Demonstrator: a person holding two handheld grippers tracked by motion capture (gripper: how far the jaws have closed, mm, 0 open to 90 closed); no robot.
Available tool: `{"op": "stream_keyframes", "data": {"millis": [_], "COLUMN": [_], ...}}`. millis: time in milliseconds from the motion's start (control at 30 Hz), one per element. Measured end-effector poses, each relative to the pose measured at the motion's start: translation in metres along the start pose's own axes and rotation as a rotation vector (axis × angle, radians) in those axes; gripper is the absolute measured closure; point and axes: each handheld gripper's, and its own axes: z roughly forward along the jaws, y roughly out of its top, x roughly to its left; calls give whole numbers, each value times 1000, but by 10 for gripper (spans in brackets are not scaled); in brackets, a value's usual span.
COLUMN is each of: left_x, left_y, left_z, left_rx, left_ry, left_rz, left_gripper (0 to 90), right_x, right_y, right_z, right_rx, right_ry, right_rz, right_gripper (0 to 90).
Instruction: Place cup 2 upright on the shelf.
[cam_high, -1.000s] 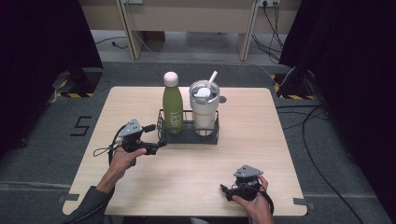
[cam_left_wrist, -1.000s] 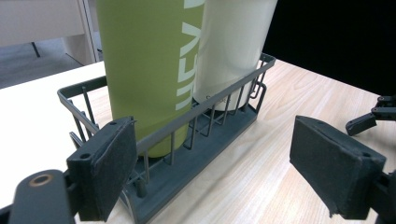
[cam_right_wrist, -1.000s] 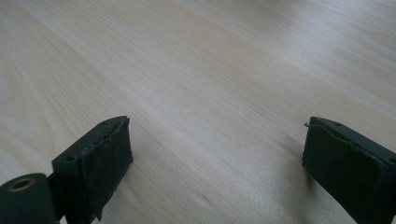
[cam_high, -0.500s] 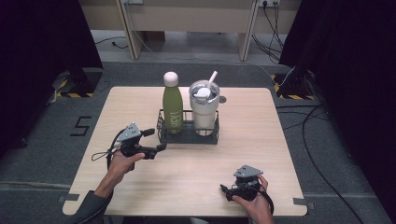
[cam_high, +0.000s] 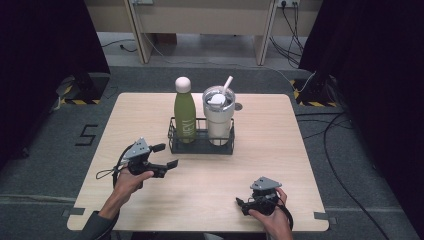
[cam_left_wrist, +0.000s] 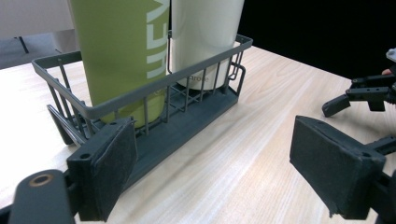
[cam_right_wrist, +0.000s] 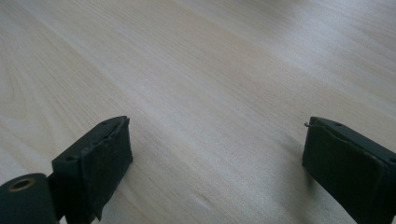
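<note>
**Left gripper faces the wire rack's near corner; right gripper sits well off**

High view: a dark wire rack stands near the middle of the desk, its long axis running across the desk from left to right. In it a green bottle stands upright at the left end and a white tumbler with a straw upright at the right end, the two just beside each other. The left gripper is held above the desk just off the rack's front-left corner, its jaws spread and aimed rightward and a little forward toward that corner. The right gripper lies low near the desk's front edge, well apart from the rack, which is ahead of it and to its left. The left gripper is clearly the nearer of the two.

Left gripper view: the jaws stand wide open with nothing between them. The rack fills the upper left, seen from one end so that it runs away along its length; the green bottle is nearest, the tumbler behind it. The left-hand pad sits close to the rack's near end wires, though I cannot tell whether it touches them. By my reading, any grasp from here would be on the rack's end or the bottle. The other gripper shows at the far right.

Right gripper view: the jaws are spread, empty, over bare desk.
</note>
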Motion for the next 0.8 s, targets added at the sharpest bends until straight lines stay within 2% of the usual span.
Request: {"op": "stream_keyframes", "data": {"millis": [800], "left_x": [-14], "left_y": [-26], "left_z": [-2], "left_rx": [51], "left_ry": [-27], "left_rz": [7], "left_gripper": [148], "right_x": [0], "right_y": [0], "right_z": [0], "right_rx": [-2], "right_ry": [1], "right_rz": [0], "right_gripper": [84]}}
